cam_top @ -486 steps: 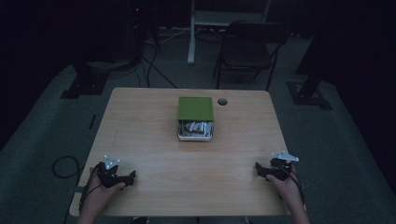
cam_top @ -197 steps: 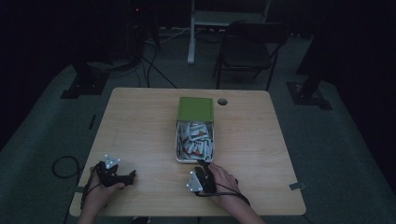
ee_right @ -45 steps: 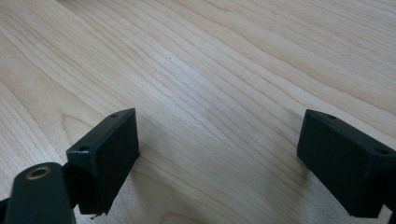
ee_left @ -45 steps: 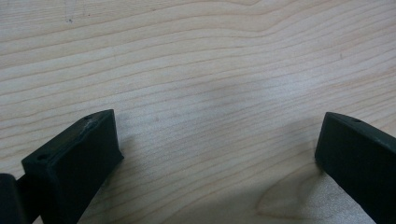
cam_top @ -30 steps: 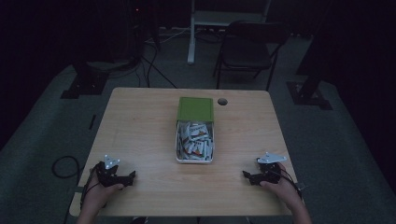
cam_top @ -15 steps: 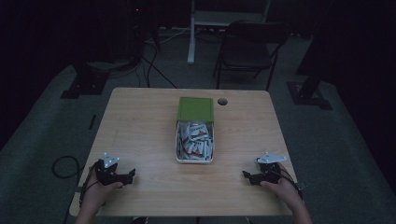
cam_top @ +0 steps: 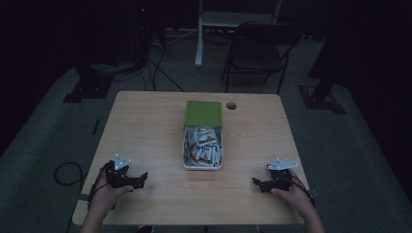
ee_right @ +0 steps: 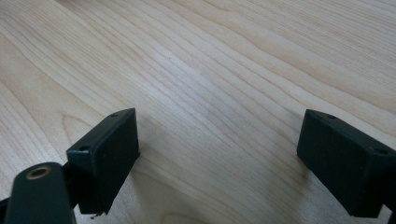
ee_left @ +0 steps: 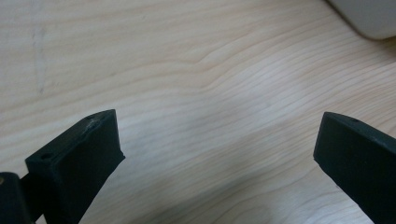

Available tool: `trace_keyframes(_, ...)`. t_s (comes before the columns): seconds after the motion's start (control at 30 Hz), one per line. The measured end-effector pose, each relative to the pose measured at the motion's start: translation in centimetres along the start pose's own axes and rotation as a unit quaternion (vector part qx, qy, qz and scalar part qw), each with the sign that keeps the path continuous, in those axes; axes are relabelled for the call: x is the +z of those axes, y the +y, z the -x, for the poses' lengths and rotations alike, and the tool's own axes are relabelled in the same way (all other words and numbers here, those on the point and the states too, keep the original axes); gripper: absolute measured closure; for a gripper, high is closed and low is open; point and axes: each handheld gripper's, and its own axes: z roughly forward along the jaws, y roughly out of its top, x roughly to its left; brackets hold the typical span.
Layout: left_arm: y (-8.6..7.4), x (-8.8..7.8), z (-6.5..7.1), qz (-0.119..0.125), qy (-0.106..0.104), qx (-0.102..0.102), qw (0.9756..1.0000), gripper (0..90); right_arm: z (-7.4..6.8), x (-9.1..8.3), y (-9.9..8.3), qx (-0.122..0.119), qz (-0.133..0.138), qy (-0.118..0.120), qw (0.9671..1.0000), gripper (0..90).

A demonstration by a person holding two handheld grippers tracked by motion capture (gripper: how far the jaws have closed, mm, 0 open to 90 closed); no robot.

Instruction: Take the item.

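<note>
Box (cam_top: 202,167) sitting between and ahead of both grippers, lid (cam_top: 203,113) slid back, packets (cam_top: 204,145) showing. Left gripper (cam_top: 141,177) and right gripper (cam_top: 256,182) resting wide apart, holding nothing. Packets probably light, crinkly, slippery; pinching one edge looks best.

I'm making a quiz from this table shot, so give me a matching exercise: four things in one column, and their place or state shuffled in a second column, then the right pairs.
Things:
1. lid
2. box
3. left gripper
4. hole

Places or states:
A. open, over bare wood at the near left of the table
B. green, at the far end of the box
C. dark and round, in the tabletop right of the lid
D. white, mid-table, full of small packets

Pairs: 1-B, 2-D, 3-A, 4-C
</note>
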Motion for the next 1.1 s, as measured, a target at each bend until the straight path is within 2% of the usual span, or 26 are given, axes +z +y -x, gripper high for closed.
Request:
trace_keyframes(0.33, 2.5, -0.2, 1.6, 0.014, -0.024, 0.026, 0.9993, 1.0, 0.0, 0.0, 0.0, -0.001, 0.000, 0.000, 1.0000, 12.2)
trace_keyframes(0.43, 2.8, -0.2, 1.8, 0.016, -0.026, 0.028, 0.9991, 1.0, 0.0, 0.0, 0.0, 0.000, 0.000, 0.000, 1.0000, 12.2)
trace_keyframes(0.5, 3.5, -0.2, 2.3, 0.020, -0.037, 0.028, 0.9987, 1.0, 0.0, 0.0, 0.0, 0.000, 0.000, 0.000, 1.0000, 12.2)
trace_keyframes(0.6, 3.9, -0.2, 2.6, 0.020, -0.042, 0.035, 0.9983, 1.0, 0.0, 0.0, 0.0, 0.000, 0.000, 0.000, 1.0000, 12.2)
trace_keyframes(0.77, 5.4, -0.5, 3.5, 0.033, -0.055, 0.047, 0.9969, 1.0, 0.0, 0.0, 0.0, -0.001, 0.000, 0.000, 1.0000, 12.2)
trace_keyframes(1.1, 6.8, -0.2, 5.3, 0.042, -0.074, 0.071, 0.9938, 1.0, 0.0, 0.0, 0.0, 0.000, -0.001, 0.000, 1.0000, 12.2)
